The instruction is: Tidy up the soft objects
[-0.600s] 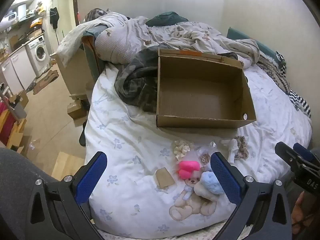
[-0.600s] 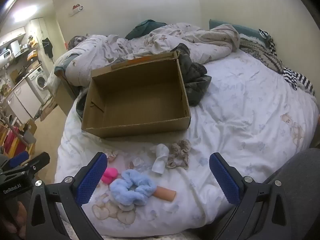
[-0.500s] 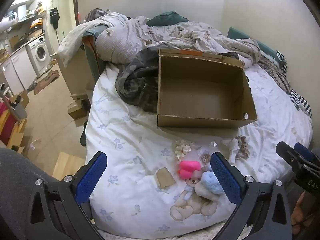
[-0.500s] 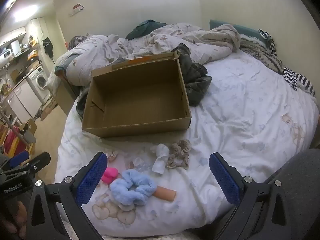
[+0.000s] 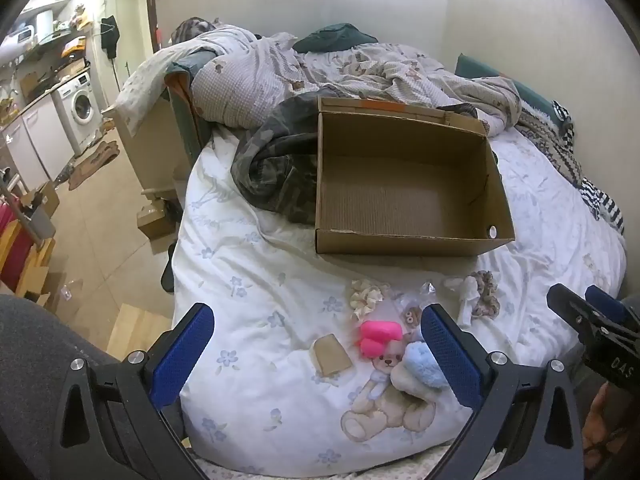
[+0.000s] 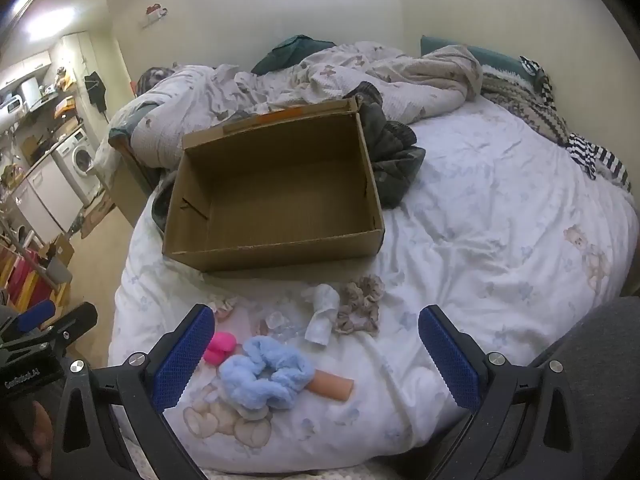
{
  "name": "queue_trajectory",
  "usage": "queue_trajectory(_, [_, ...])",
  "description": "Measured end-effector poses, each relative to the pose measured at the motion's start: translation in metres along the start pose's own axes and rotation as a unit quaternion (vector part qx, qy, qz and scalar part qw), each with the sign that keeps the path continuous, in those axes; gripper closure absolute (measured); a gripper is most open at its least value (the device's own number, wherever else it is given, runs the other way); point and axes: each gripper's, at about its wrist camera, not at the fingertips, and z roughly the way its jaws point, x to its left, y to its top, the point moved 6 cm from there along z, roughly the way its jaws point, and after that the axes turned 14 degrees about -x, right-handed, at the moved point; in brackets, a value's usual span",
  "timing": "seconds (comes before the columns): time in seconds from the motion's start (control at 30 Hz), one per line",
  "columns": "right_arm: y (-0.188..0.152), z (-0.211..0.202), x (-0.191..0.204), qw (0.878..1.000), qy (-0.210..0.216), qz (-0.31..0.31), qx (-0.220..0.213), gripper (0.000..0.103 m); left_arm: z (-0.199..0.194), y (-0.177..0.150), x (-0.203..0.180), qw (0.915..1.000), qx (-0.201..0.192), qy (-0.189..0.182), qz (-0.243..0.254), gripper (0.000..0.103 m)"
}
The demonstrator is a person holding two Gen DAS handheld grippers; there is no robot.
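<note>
Nothing has shifted: both the left gripper (image 5: 318,354) and right gripper (image 6: 316,354) hover, jaws spread, empty; blue scrunchie (image 6: 266,376) at six o'clock, box (image 6: 276,184) seemingly empty.

A washing machine (image 5: 82,106) stands beyond the rumpled duvet (image 5: 360,68).

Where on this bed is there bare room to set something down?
The cardboard box holds nothing. Bare sheet lies right of it, between the dark clothing and the striped fabric. Crowded: the strip before the box, with blue scrunchie, pink item and beige scrunchie.
</note>
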Motion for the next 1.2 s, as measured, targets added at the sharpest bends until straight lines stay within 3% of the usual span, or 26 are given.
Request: queue_trajectory(1.2, [-0.0025, 0.0013, -0.0013, 1.000, 0.000, 0.004, 0.007, 0.000, 0.0012, -0.0058, 0.0086, 1.0000, 0.001, 0.001, 0.000, 0.000])
